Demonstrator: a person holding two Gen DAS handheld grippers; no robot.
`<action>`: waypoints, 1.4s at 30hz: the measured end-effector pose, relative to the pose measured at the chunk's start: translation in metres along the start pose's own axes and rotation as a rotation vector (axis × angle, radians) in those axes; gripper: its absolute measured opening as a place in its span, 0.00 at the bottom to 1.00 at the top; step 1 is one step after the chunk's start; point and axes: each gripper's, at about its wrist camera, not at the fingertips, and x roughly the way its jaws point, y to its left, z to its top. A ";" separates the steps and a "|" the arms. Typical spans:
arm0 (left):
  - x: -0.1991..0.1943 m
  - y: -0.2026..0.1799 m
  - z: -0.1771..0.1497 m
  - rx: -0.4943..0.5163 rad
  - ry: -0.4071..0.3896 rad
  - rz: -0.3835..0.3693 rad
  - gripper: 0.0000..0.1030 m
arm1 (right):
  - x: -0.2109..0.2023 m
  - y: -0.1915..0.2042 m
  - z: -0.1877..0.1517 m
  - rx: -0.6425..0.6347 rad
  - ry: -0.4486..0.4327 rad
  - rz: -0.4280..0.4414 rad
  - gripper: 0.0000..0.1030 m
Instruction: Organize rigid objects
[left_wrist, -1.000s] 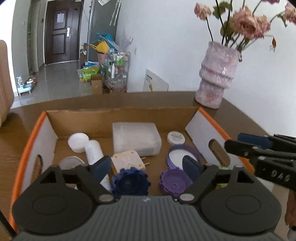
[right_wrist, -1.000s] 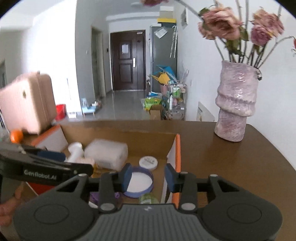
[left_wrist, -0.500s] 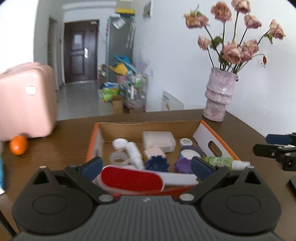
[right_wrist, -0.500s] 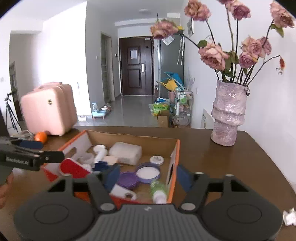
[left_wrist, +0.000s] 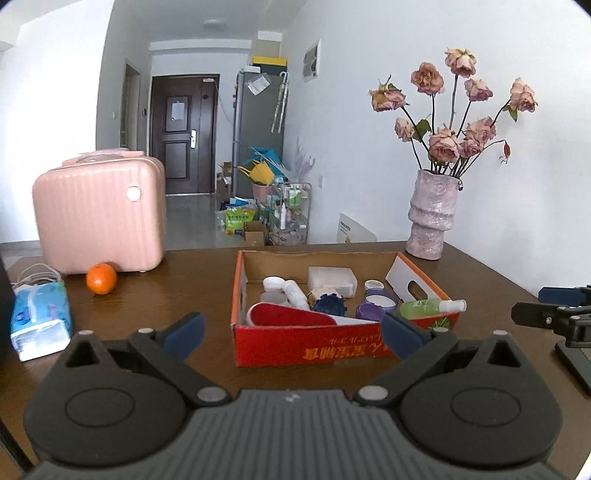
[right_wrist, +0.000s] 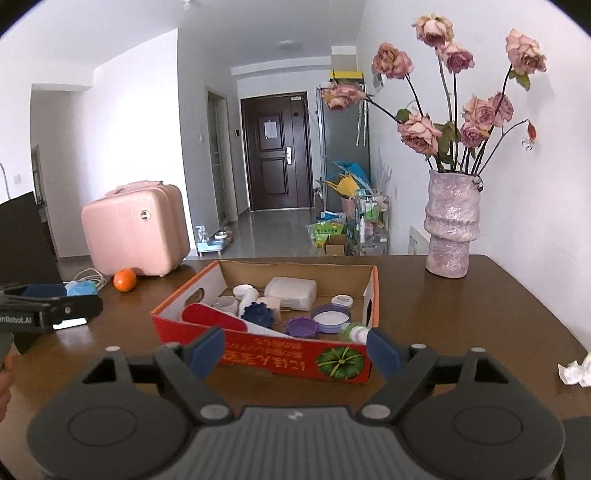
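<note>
Cardboard box (left_wrist: 306, 349) of rigid objects sits mid-table, straight ahead of both grippers, its long axis running away from them. Left gripper (left_wrist: 291, 330) gapes fully, empty; right gripper (right_wrist: 295, 350), jaws opening, holds nothing. Green bottle (left_wrist: 428, 306) overhangs the box's right rim, nearer the right hand.

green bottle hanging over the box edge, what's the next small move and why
Probably bring the right gripper, empty with jaws opening, forward onto the green bottle. It lies tilted over the box corner nearest that gripper, cap poking past the rim, while the other items sit inside.
</note>
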 end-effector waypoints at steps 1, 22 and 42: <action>-0.007 0.000 -0.003 0.007 -0.008 0.005 1.00 | -0.006 0.003 -0.003 -0.002 -0.009 -0.005 0.82; -0.193 -0.009 -0.157 0.005 -0.194 0.131 1.00 | -0.181 0.077 -0.157 0.052 -0.233 -0.091 0.92; -0.219 -0.019 -0.187 0.066 -0.159 0.096 1.00 | -0.205 0.116 -0.214 0.026 -0.211 -0.076 0.98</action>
